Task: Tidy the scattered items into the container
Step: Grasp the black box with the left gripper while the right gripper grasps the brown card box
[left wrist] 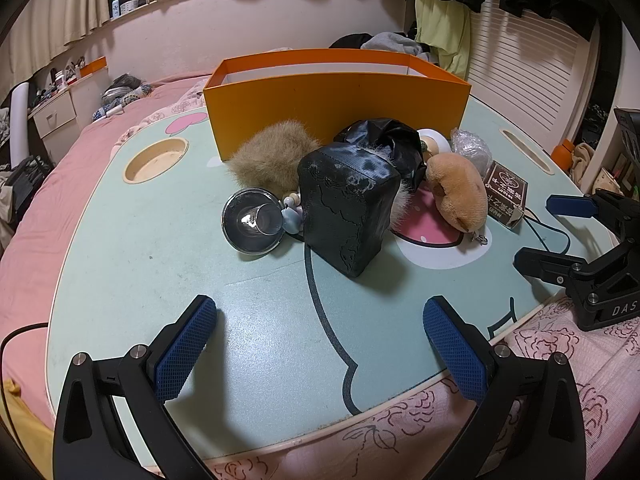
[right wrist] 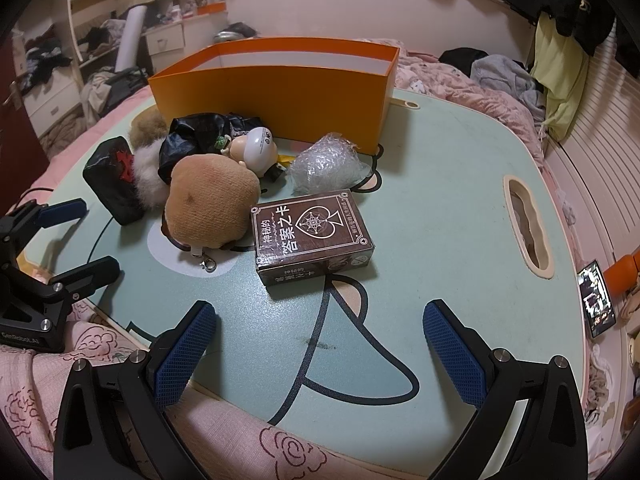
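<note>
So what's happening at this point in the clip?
Nothing is being handled. The left gripper and right gripper both hover open over the near edge of the table. The clutter sits loose in front of the orange box: a brown card box, tan plush, black pouch, bubble wrap and a metal funnel. Nothing shows inside the box.

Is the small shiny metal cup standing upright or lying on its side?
On its side. The small shiny metal cup lies on the green table, its open mouth facing the left wrist camera.
</note>
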Tool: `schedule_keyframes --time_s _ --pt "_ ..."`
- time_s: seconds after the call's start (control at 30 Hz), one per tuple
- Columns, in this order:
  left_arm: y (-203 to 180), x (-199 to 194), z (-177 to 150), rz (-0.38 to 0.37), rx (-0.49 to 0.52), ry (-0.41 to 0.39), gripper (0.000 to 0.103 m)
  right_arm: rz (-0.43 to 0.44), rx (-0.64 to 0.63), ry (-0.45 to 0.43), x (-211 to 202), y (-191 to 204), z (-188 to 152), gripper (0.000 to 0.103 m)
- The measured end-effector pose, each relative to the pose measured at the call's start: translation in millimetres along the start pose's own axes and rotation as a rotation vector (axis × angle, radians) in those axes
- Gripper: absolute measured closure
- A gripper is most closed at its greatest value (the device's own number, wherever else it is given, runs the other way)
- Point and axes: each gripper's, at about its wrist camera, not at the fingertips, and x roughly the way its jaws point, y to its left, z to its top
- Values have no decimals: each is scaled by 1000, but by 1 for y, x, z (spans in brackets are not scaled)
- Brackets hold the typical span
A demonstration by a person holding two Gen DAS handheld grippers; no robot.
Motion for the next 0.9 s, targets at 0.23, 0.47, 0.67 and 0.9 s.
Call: schedule_keyframes --time_s 0.23,0.47,0.67,0.9 --pt "0 0 0 -2 2 0 0 0 0 -1 0 0 0 0" --pt "3 -1 0 -12 -3 -9 0 2 2 -4 0 0 1 0" --pt "23 -36 4 -43 -45 -218 1 0 9 -21 -1 5 2 0" --pt "10 -36 23 -44 50 -334 11 0 8 -22 0 5 2 0"
